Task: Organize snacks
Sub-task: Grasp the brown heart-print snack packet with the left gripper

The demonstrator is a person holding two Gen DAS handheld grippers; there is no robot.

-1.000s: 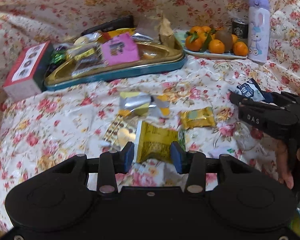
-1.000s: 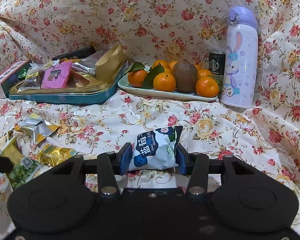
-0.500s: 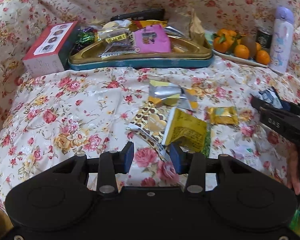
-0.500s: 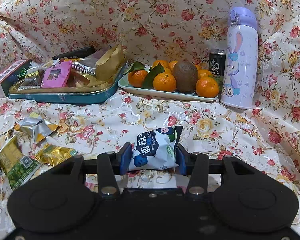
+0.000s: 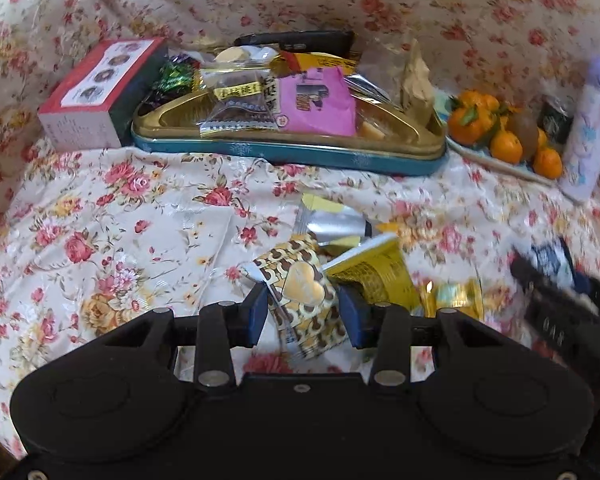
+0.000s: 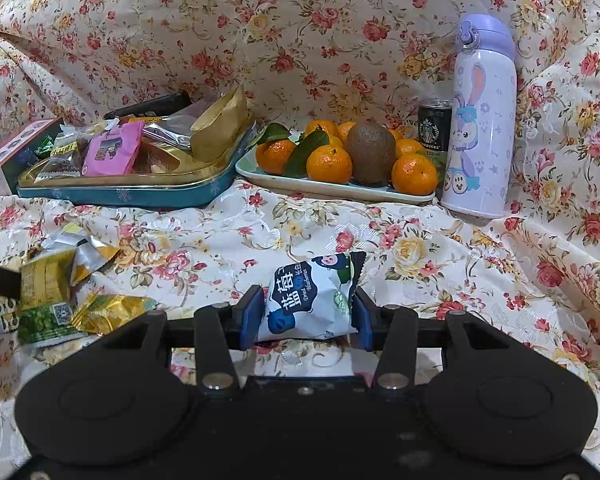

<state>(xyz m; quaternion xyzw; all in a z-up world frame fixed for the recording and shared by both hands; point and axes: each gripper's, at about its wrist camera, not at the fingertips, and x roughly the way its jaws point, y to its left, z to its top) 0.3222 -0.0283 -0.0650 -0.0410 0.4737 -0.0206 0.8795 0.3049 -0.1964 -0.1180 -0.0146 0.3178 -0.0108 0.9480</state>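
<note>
**Both grippers set over loose snack packets in front of a filled tin**

A floral cloth covers the whole surface and rises behind as a backdrop. On it at the back sits a teal and gold tin tray, heaped with wrapped snacks, among them a pink packet. A red and white box stands against the tray's left end. To the tray's right is a pale plate carrying mandarins and a kiwi, then a dark can and a tall lilac flask, upright beside each other.

The right gripper has its jaws fairly wide, closed on a white and blue blueberry packet, both pads pressing its sides.

The left gripper has its jaws half open around a brown and gold heart-printed packet lying on the cloth; the packet lies between the pads, and whether they pinch it I cannot tell. Just beside it lie a yellow packet, a silver and yellow wrapper and a small gold wrapper, all loose in front of the tray.
</note>
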